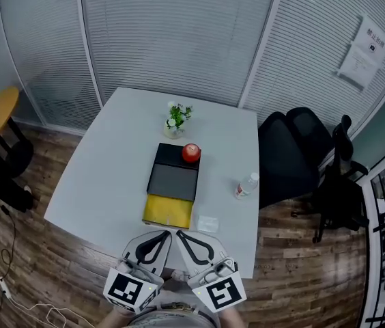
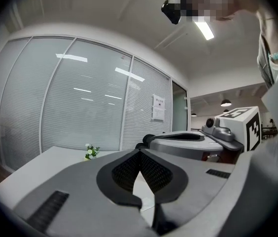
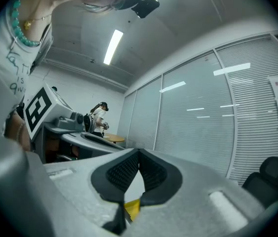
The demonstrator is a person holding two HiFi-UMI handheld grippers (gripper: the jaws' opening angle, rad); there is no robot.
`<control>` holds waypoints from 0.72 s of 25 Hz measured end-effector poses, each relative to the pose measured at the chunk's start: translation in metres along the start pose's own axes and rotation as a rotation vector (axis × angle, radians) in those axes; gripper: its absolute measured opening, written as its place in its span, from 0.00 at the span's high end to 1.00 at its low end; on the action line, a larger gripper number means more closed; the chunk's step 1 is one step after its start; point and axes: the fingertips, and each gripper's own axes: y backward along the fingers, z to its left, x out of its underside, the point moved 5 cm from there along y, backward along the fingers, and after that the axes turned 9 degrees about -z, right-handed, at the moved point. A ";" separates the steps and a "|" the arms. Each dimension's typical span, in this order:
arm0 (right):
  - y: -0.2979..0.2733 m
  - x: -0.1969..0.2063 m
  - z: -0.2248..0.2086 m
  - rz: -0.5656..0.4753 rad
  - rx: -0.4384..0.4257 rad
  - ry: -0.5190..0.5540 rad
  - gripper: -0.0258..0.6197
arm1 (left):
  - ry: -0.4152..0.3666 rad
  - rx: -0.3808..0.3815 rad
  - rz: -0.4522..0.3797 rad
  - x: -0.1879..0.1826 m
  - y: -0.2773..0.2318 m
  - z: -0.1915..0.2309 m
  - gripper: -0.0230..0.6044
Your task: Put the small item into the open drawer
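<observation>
Yellow drawer (image 1: 168, 210), lower centre; our left gripper (image 1: 169, 233) and right gripper (image 1: 178, 233), closed and empty, could shove the white item (image 1: 208, 223) away.

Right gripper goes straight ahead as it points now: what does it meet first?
Likely the open yellow drawer, just beyond the right gripper. It might pass above the drawer; height is unclear.
</observation>
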 end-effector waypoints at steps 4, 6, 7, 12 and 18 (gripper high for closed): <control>-0.002 0.004 -0.004 0.005 0.009 -0.004 0.96 | -0.009 0.002 0.001 0.002 -0.005 0.006 0.97; -0.006 0.006 -0.006 0.008 0.021 -0.003 0.96 | -0.016 0.008 0.004 0.003 -0.007 0.010 0.97; -0.008 0.006 -0.007 0.010 0.029 -0.002 0.96 | -0.011 0.015 0.004 0.003 -0.008 0.013 0.97; -0.028 0.007 -0.016 0.025 0.082 0.014 0.96 | 0.006 0.074 0.007 0.000 -0.021 0.034 0.97; -0.062 0.008 -0.017 0.043 0.142 0.031 0.96 | 0.021 0.155 0.002 -0.009 -0.034 0.070 0.97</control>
